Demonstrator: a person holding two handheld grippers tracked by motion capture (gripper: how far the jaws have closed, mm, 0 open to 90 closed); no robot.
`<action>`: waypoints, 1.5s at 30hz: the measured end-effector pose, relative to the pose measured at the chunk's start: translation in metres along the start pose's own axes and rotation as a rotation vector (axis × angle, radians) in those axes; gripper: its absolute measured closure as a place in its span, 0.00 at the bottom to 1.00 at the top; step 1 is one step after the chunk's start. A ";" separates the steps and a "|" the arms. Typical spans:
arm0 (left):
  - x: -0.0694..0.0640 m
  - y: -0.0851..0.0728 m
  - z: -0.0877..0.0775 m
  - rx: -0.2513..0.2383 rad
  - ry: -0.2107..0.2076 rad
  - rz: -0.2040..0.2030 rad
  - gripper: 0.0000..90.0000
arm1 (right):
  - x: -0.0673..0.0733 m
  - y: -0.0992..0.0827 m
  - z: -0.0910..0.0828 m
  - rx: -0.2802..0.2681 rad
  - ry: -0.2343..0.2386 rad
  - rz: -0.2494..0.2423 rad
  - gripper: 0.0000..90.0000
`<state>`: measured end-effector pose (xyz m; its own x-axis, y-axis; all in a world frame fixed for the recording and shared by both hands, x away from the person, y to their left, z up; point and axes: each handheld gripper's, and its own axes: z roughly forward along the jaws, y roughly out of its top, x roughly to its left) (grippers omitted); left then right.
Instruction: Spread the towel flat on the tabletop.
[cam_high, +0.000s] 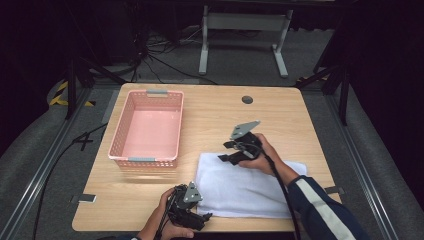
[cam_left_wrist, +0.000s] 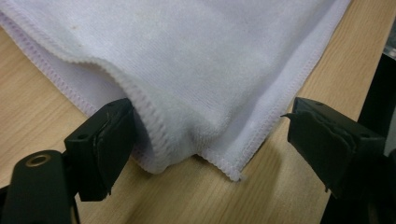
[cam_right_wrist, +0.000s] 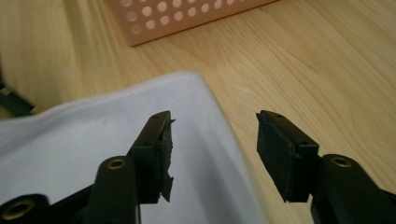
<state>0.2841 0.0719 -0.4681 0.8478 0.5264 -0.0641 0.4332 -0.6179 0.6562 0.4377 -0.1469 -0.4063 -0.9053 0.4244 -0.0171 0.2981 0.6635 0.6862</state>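
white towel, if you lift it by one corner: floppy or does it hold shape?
Likely floppy: the towel is soft terry folded in layers, and the corner between the open left gripper fingers already sags and curls. Probably light. A corner lift may unfold it, since the layers lie loose on the table.

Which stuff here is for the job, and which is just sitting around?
For the job:
- white towel, folded on the table
- left tool, open around the towel's corner
- right tool, open above the towel's edge
- probably the pink basket, empty

Just sitting around:
- grey round cap in the table
- cables on the floor
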 end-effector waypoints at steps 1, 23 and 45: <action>0.000 0.000 0.001 -0.011 -0.003 0.001 0.17 | 0.001 0.004 0.010 0.012 0.013 0.001 0.52; 0.016 0.004 0.001 -0.036 0.081 0.010 0.68 | -0.007 0.039 0.087 0.197 0.134 -0.004 0.87; 0.039 -0.001 -0.034 -0.066 0.149 0.002 0.84 | 0.008 0.074 0.065 -0.008 0.107 -0.100 0.93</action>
<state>0.3068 0.1130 -0.4454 0.7915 0.6094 0.0464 0.4065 -0.5818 0.7045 0.4724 -0.0541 -0.4032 -0.9575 0.2882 -0.0088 0.2026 0.6942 0.6907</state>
